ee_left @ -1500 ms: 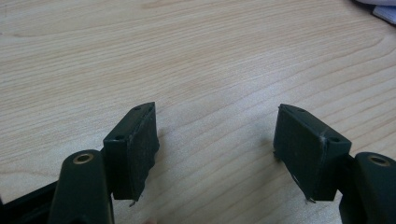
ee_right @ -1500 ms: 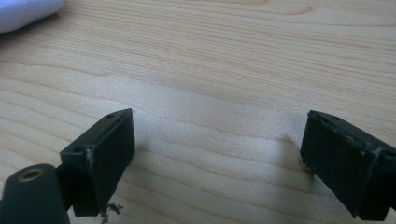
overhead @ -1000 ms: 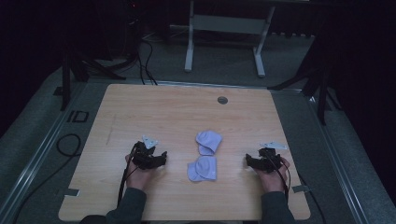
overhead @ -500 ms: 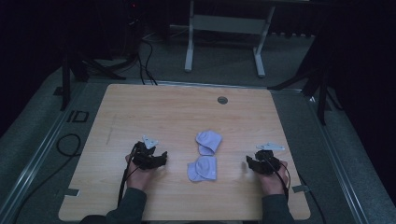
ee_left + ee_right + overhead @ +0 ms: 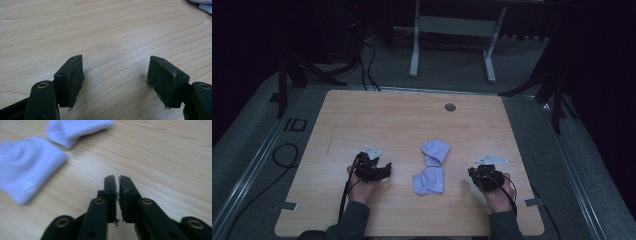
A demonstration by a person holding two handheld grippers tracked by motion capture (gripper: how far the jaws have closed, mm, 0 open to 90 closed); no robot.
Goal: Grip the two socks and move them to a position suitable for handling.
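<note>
Two pale socks (image 5: pixel 432 167) lay untouched mid-table, toward near edge. My right gripper (image 5: pixel 117 180) had just closed, jaws pressed together on nothing; left gripper (image 5: pixel 116 72) spread, empty. All handling remained.

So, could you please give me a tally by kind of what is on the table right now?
Pale lilac socks: 2 — farther sock, nearer sock
Handheld grippers: 2 — left gripper, right gripper
Grey round grommet in the tabletop: 1 — grommet
Total: 5
</note>
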